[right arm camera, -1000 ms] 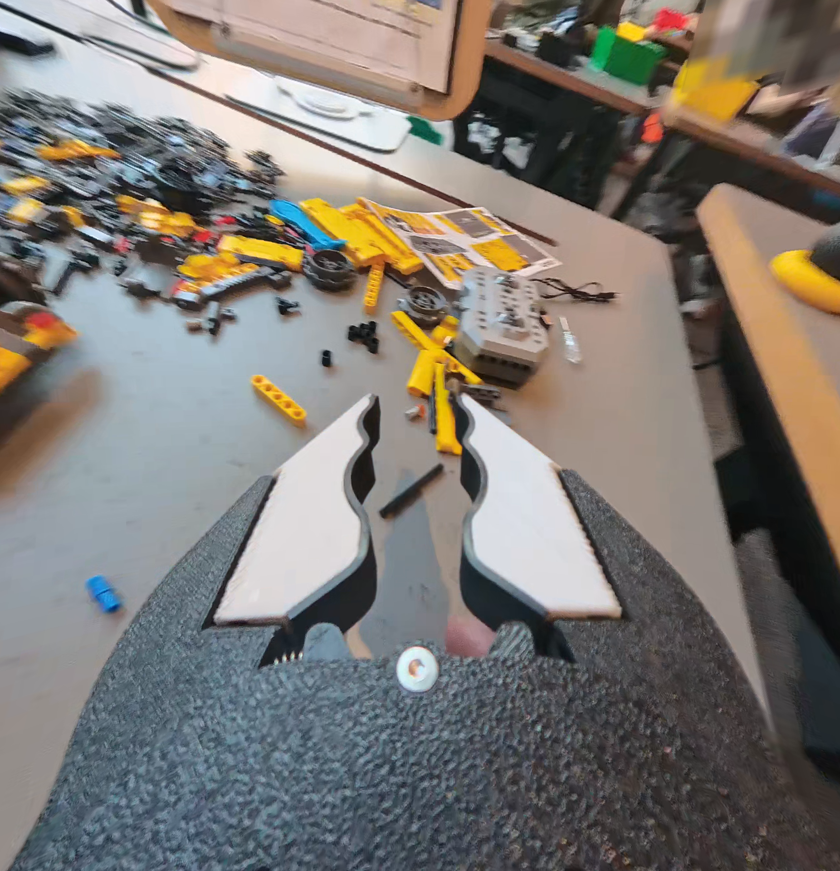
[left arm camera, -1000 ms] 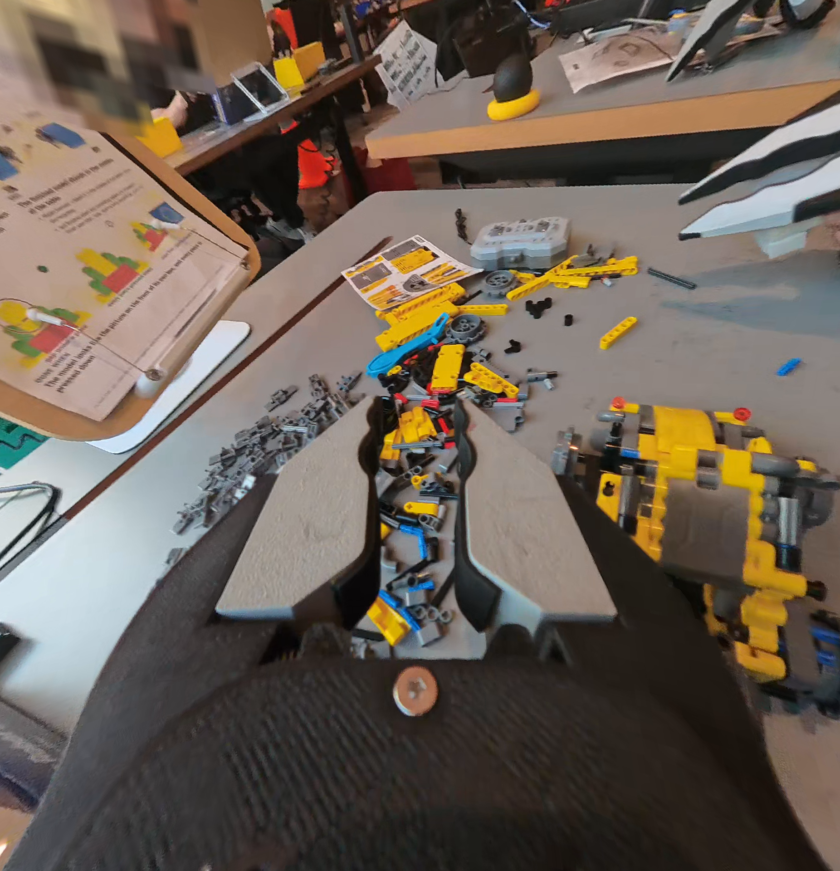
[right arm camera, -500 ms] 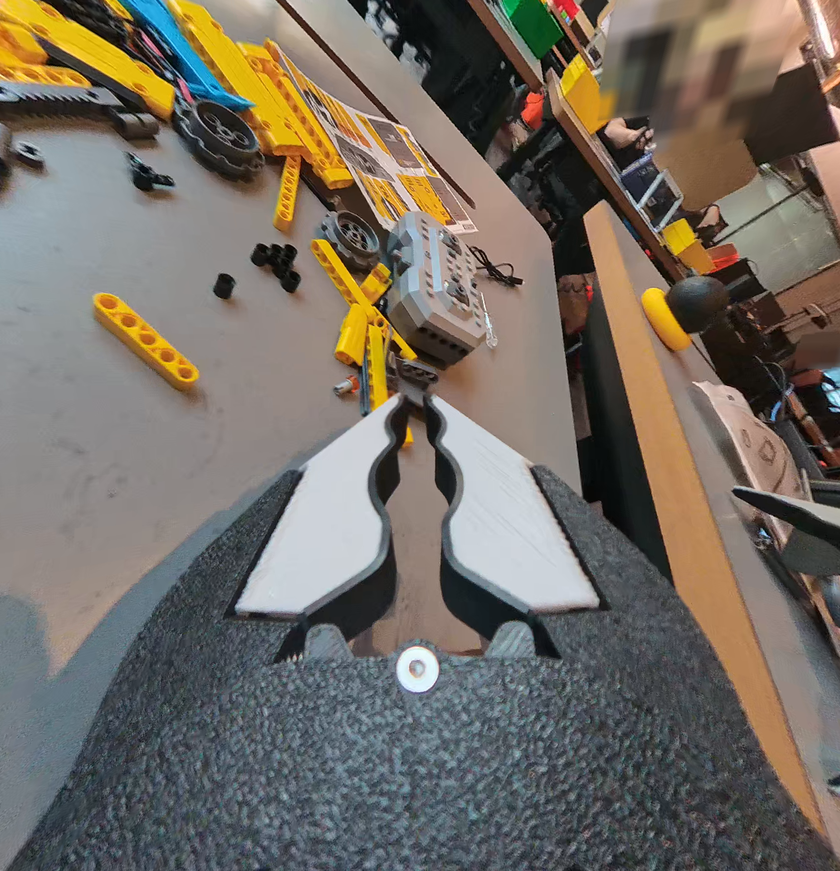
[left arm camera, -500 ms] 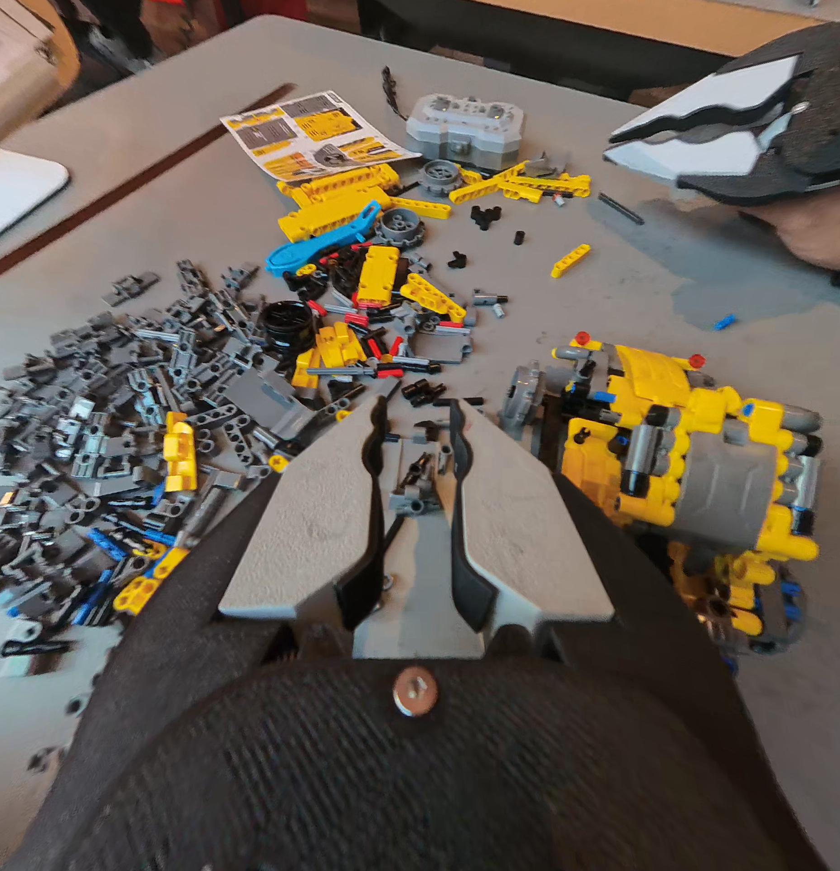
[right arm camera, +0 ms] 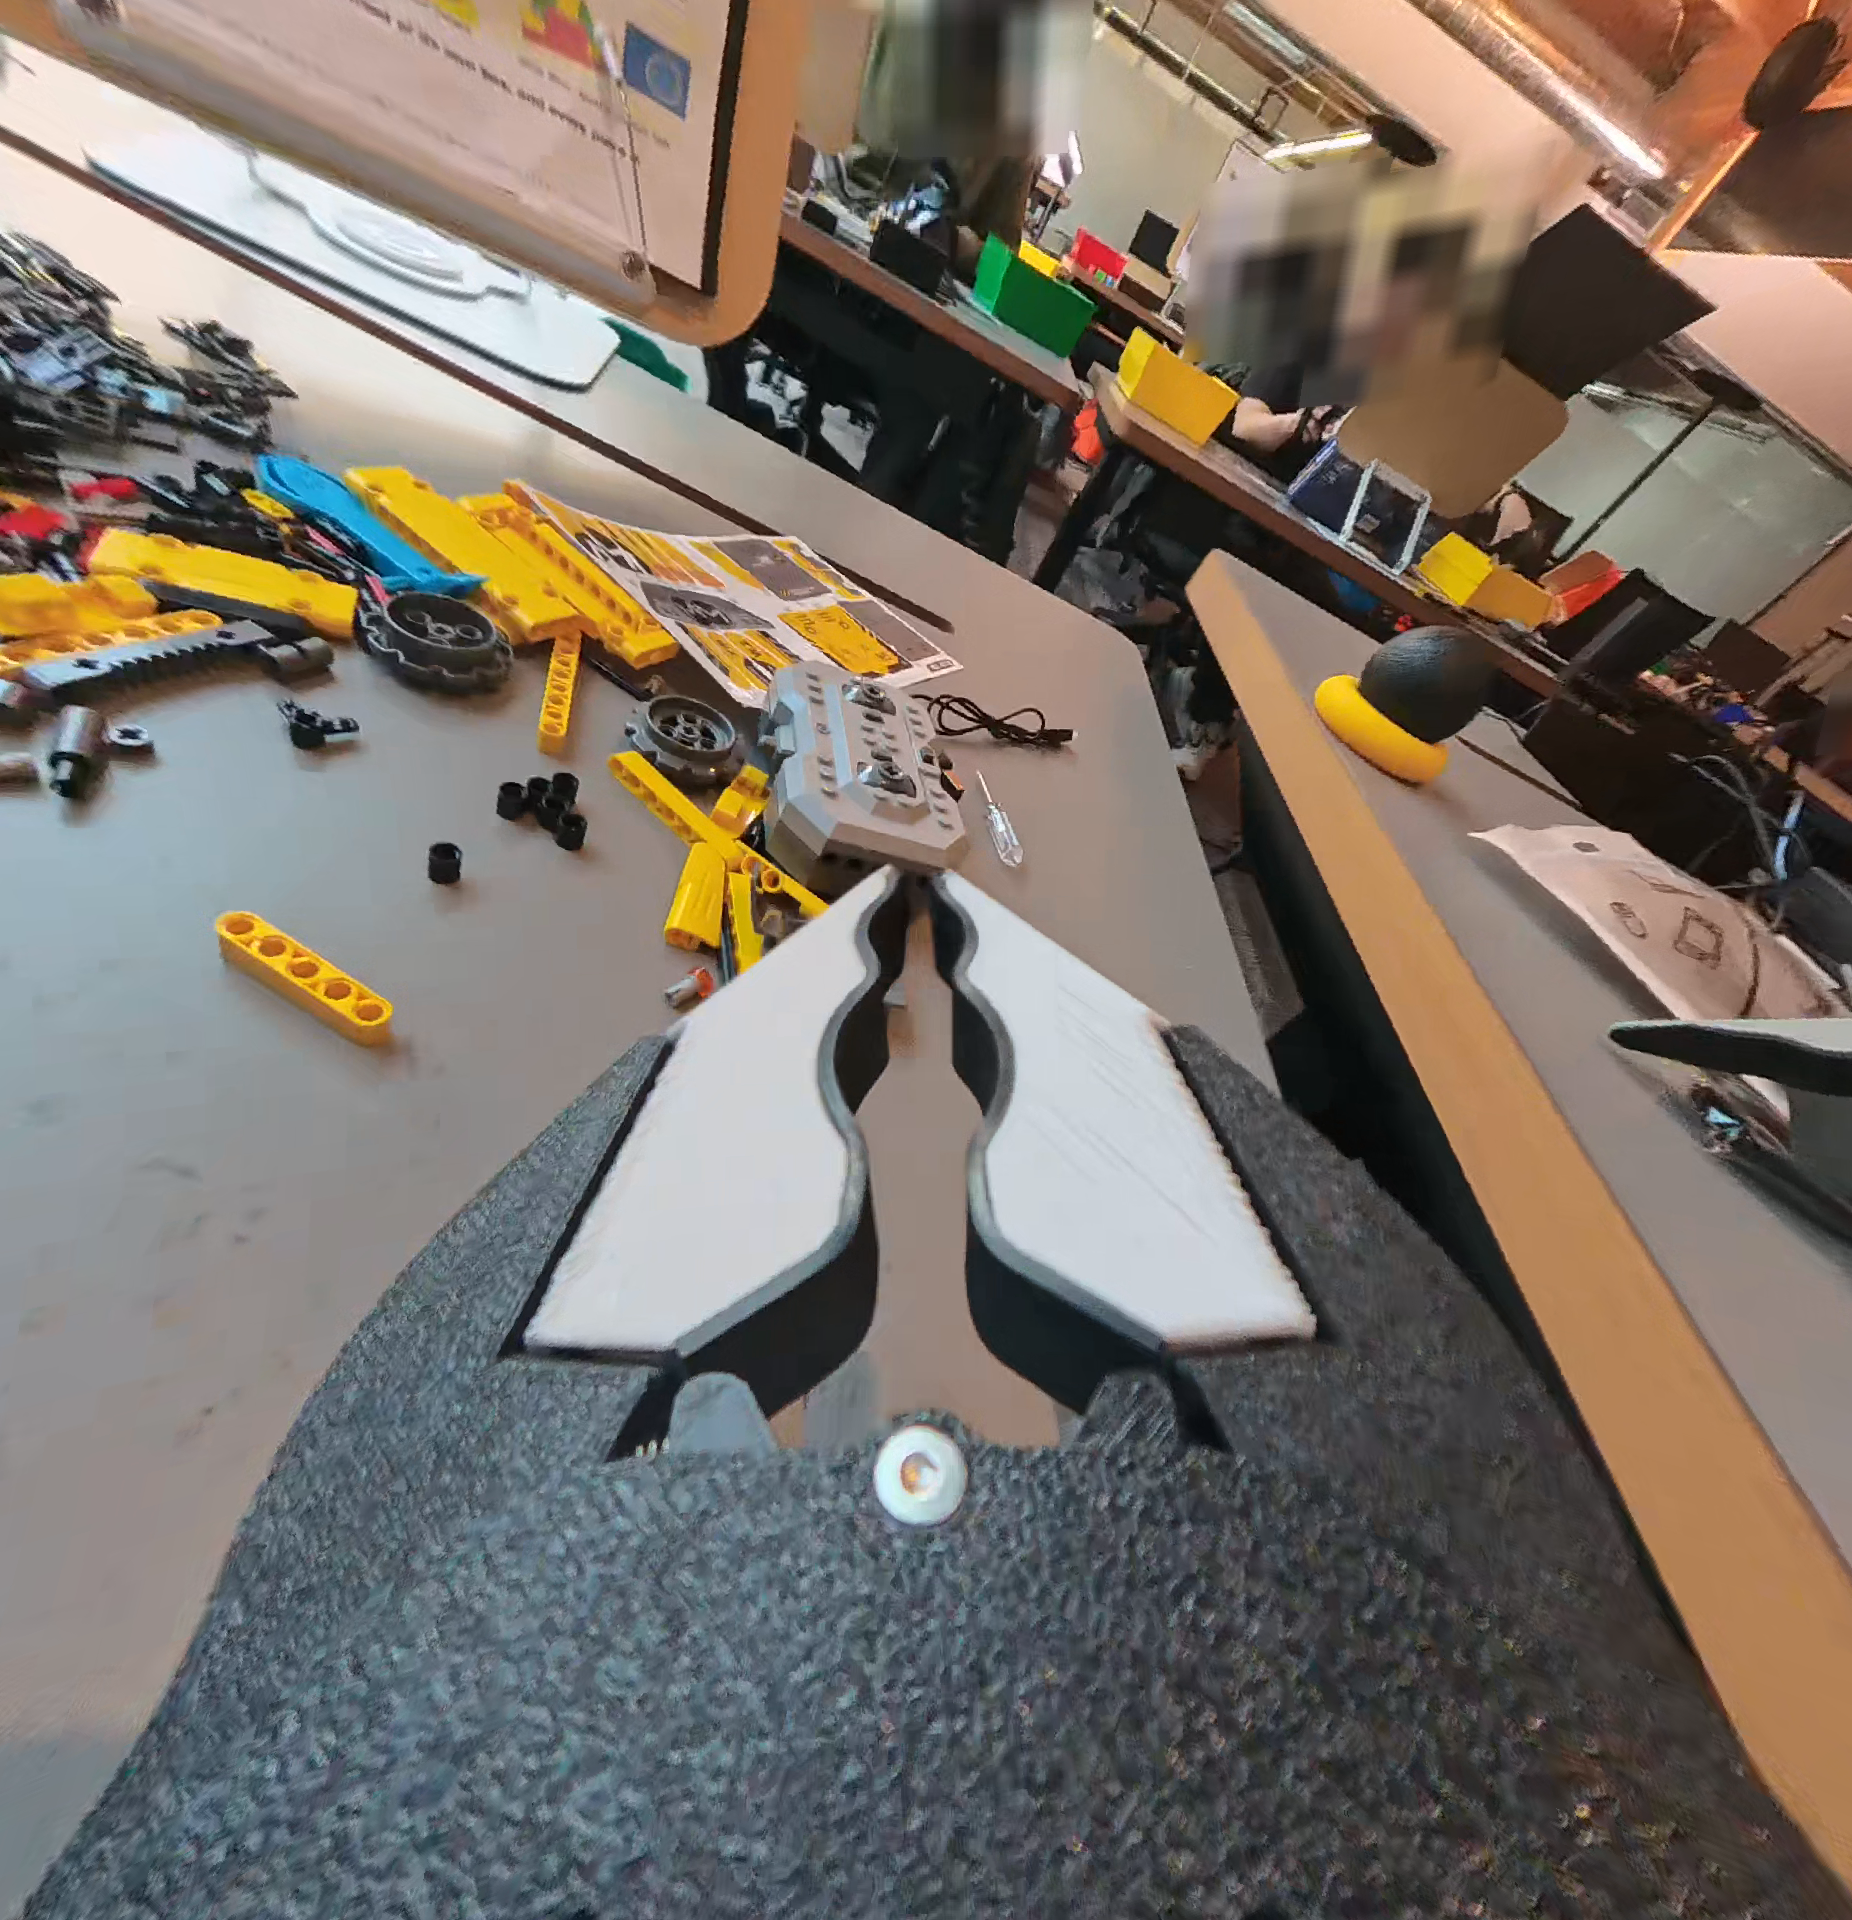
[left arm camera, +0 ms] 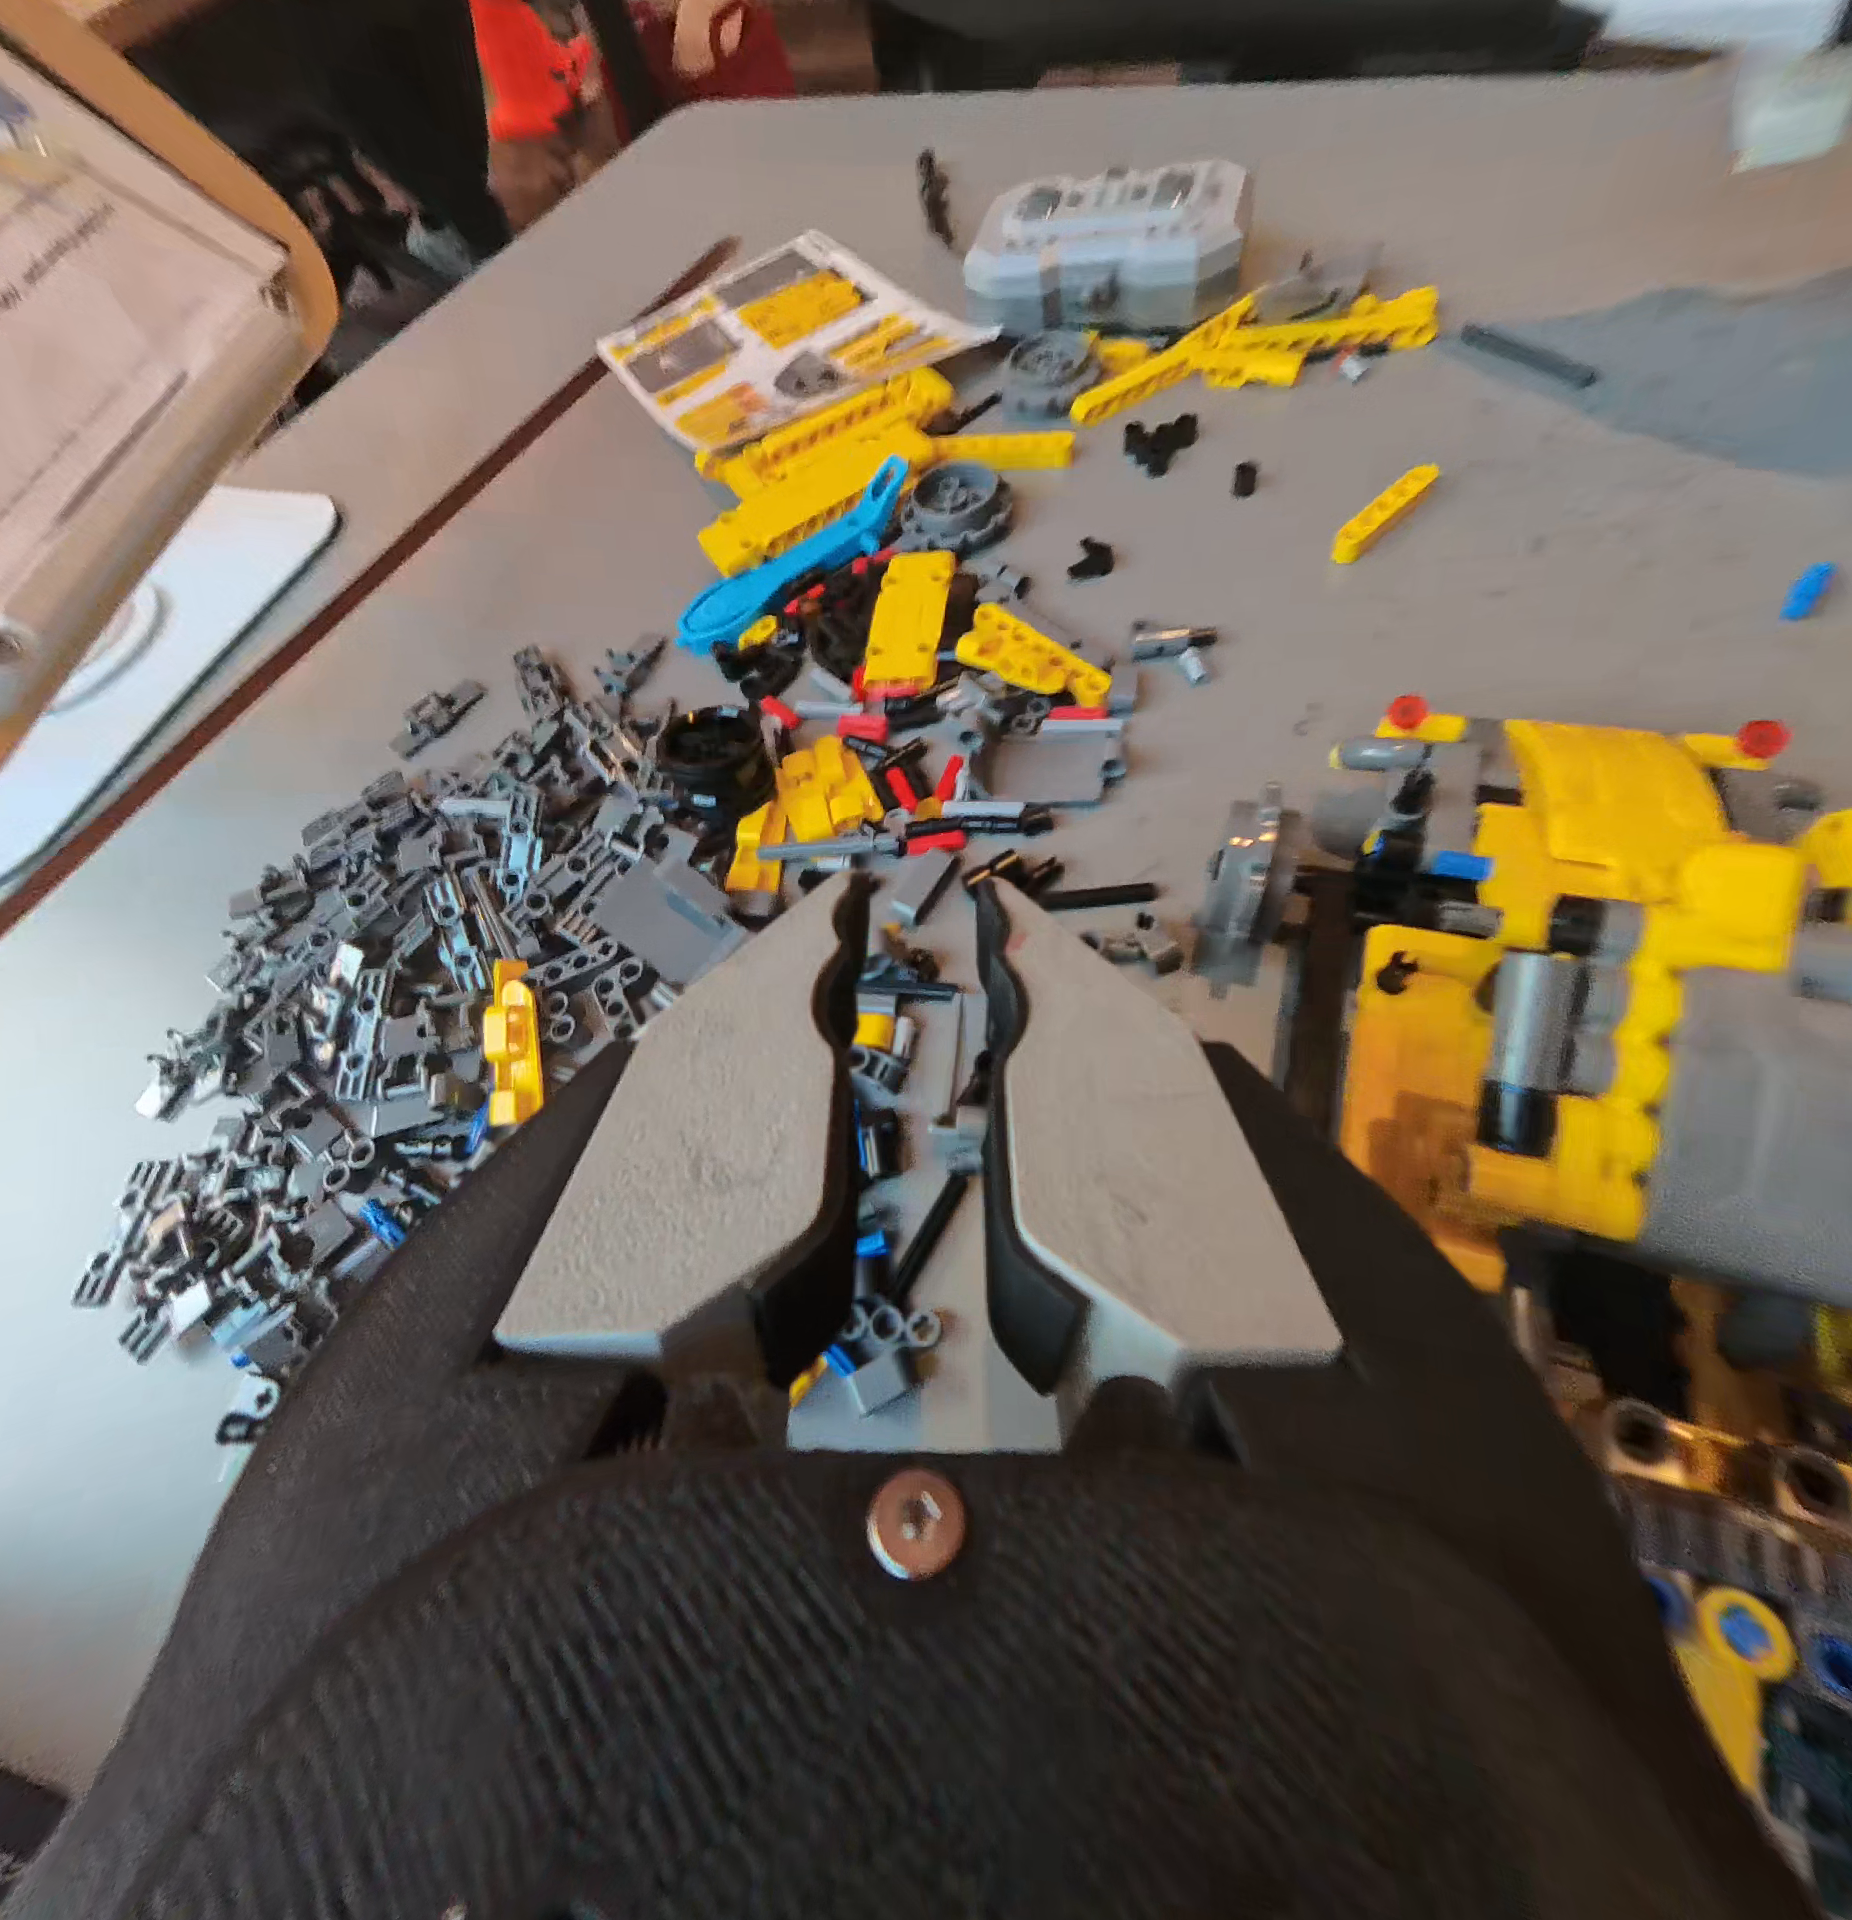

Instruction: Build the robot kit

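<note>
My left gripper [left arm camera: 920,888] is open and empty, low over loose building pieces [left arm camera: 901,1049] that show between its fingers. A pile of small grey pieces [left arm camera: 382,1039] lies to its left. A half-built yellow and grey model [left arm camera: 1576,987] stands to its right. My right gripper [right arm camera: 914,881] has its jaws almost together, tips pointing at the grey battery box [right arm camera: 865,774], and I see nothing clearly held. A thin black axle [left arm camera: 1530,355] lies on the table in the left wrist view.
A yellow five-hole beam [right arm camera: 304,977], black bushes [right arm camera: 543,805], a toothed wheel [right arm camera: 434,629], a leaflet [right arm camera: 756,603], a small screwdriver [right arm camera: 1000,821] and a cable [right arm camera: 995,717] lie around. A board on a stand [left arm camera: 91,312] is at the left. A second table [right arm camera: 1524,1039] stands beyond a gap on the right. The grippers' ends are close to 30 cm from one another. My right gripper's tips are some 8 cm from the thin black axle [left arm camera: 1530,355].
My right gripper's jaws have closed from wide open to almost together, and it has tipped up and left the left wrist view. My left gripper has shifted over the loose pieces and stays open.
</note>
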`<action>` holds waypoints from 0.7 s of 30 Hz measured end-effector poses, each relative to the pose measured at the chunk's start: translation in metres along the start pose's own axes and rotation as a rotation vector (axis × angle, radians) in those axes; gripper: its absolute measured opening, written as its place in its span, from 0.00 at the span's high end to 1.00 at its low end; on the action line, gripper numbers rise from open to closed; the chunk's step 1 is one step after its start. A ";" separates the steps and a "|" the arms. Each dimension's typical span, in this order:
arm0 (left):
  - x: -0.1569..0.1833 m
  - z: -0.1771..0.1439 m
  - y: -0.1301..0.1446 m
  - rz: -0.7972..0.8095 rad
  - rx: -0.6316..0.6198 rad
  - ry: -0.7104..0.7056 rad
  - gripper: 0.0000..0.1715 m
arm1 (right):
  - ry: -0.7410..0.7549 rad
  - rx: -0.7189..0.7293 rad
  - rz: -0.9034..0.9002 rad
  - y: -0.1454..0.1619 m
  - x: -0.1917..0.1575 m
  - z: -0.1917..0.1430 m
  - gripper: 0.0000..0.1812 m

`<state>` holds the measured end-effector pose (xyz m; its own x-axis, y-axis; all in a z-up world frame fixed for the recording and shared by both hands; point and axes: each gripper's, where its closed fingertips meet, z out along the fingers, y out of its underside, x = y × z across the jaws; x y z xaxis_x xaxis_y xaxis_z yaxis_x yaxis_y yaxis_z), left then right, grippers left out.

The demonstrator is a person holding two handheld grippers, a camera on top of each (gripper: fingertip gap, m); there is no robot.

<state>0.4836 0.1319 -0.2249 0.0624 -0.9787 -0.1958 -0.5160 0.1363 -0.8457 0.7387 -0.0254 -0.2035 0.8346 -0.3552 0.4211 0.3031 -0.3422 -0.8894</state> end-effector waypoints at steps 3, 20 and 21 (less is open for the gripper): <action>-0.001 0.004 0.009 -0.030 -0.033 0.013 0.88 | -0.030 -0.003 0.022 0.001 -0.003 0.000 0.96; -0.107 -0.057 -0.011 -0.442 0.271 -0.156 1.00 | -0.105 -0.047 -0.029 0.004 -0.022 0.002 0.98; -0.111 -0.060 -0.009 -0.456 0.253 -0.149 1.00 | -0.105 -0.046 -0.021 0.004 -0.021 0.002 0.98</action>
<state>0.4300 0.2303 -0.1662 0.3624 -0.9170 0.1665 -0.1872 -0.2466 -0.9509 0.7234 -0.0178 -0.2162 0.8726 -0.2549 0.4166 0.3020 -0.3887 -0.8705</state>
